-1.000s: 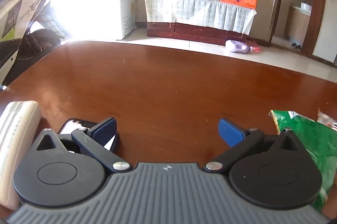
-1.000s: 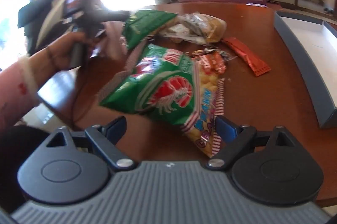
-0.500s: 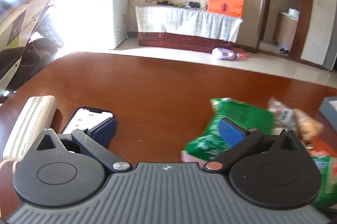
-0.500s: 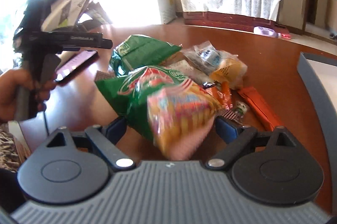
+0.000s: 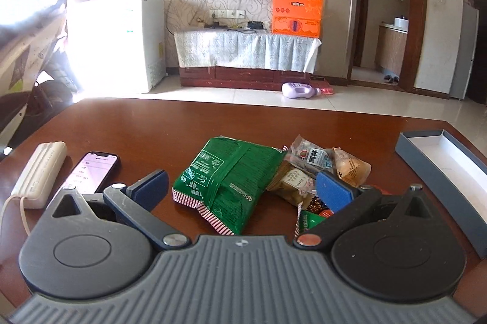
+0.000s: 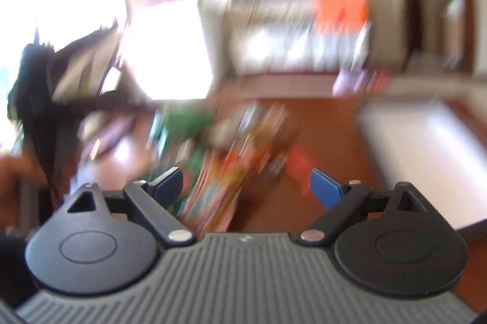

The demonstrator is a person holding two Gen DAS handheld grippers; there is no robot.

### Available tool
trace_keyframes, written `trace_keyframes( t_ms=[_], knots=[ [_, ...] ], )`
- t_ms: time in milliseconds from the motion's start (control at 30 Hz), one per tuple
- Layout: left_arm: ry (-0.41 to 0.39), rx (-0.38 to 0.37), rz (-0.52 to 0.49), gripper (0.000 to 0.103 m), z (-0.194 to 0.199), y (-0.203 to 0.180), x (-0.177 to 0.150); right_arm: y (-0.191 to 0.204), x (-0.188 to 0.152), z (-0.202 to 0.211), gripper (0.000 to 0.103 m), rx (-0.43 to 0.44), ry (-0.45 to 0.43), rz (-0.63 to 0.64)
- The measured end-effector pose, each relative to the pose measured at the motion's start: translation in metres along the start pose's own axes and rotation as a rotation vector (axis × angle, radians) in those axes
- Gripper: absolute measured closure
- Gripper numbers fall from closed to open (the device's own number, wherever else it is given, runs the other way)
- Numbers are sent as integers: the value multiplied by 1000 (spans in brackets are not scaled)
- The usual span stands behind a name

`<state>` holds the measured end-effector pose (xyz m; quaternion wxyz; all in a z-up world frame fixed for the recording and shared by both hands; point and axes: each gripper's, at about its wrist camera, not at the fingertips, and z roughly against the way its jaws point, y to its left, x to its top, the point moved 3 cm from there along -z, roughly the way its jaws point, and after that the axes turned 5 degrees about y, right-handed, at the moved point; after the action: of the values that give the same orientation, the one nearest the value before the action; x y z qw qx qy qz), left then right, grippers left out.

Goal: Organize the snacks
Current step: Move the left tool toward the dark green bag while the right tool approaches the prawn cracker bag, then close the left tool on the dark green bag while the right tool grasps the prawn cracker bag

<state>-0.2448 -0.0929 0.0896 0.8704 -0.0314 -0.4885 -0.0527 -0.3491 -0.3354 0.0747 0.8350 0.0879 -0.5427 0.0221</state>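
A: On the brown desk we had the snack pile mid-frame: one green bag, printed back up, and just right of it a clump of small wrapped snacks. We counted three clear wrappers, plus bits of a few more hidden behind the left gripper.

B: Fingers?

A: Both sets spread wide, holding nothing. Left gripper hung low over the near edge of the pile, green bag between its pads but untouched. Right gripper was also empty, with a striped orange-pink packet lying under its gap. That view was smeared, so we could not count there.

B: Other stuff?

A: One grey box at the right, white inside, nothing in it yet. One phone, screen lit, and one white power bank with a cable, both at the left, apart from the snacks.

B: Risks?

A: We judged three. Bag is slippery and puffy, so a pinch at the corner could slip. Wrappers overlap, so one grab could drag a neighbour. Both grippers faced the same pile, so they could collide.
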Motion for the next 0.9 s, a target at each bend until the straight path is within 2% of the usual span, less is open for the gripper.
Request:
trace_keyframes(
  t_ms=[33, 67, 100, 167, 233, 267, 333, 367, 400, 433, 467, 500, 600, 733, 900],
  knots=[
    [-3, 17, -3, 0, 2, -3, -1, -5, -2, 16, 10, -29, -78, 0],
    [0, 30, -7, 0, 2, -6, -3, -10, -9, 25, 9, -65, -111, -10],
    [6, 46, -10, 0, 2, -6, -4, -15, -14, 26, 7, -98, -72, -39],
    [25, 65, -9, 0, -8, 3, -6, -22, -18, 12, 8, -108, 110, -127],
    [44, 81, -14, 0, -9, 6, -8, -10, -22, 11, 10, -97, 117, -56],
    [52, 90, -17, 0, -10, 10, -9, 3, -20, 19, 9, -114, 64, 26],
    [66, 110, -12, 0, -10, 17, -8, 31, -17, 47, 9, -183, -120, 188],
    [70, 115, -5, 0, -10, 19, -6, 37, -16, 61, 0, -210, -210, 256],
    [68, 115, -3, 0, -9, 22, -5, 42, -21, 64, 0, -202, -252, 300],
    [59, 117, -4, 0, -9, 24, -3, 41, -23, 59, 0, -181, -203, 302],
    [53, 123, -9, 0, -9, 25, -2, 40, -18, 44, 0, -160, -90, 290],
    [56, 129, -11, 0, -9, 24, -1, 40, -18, 30, 0, -157, -15, 287],
    [84, 88, 10, 0, -13, 26, -2, 54, -22, 24, 0, -140, 0, 344],
    [99, 35, -37, 0, -21, 15, -2, 70, -32, 8, 0, -73, 73, 360],
    [95, -34, -96, 0, -27, 8, -1, 72, -31, 4, 0, -23, 93, 285]
  ],
)
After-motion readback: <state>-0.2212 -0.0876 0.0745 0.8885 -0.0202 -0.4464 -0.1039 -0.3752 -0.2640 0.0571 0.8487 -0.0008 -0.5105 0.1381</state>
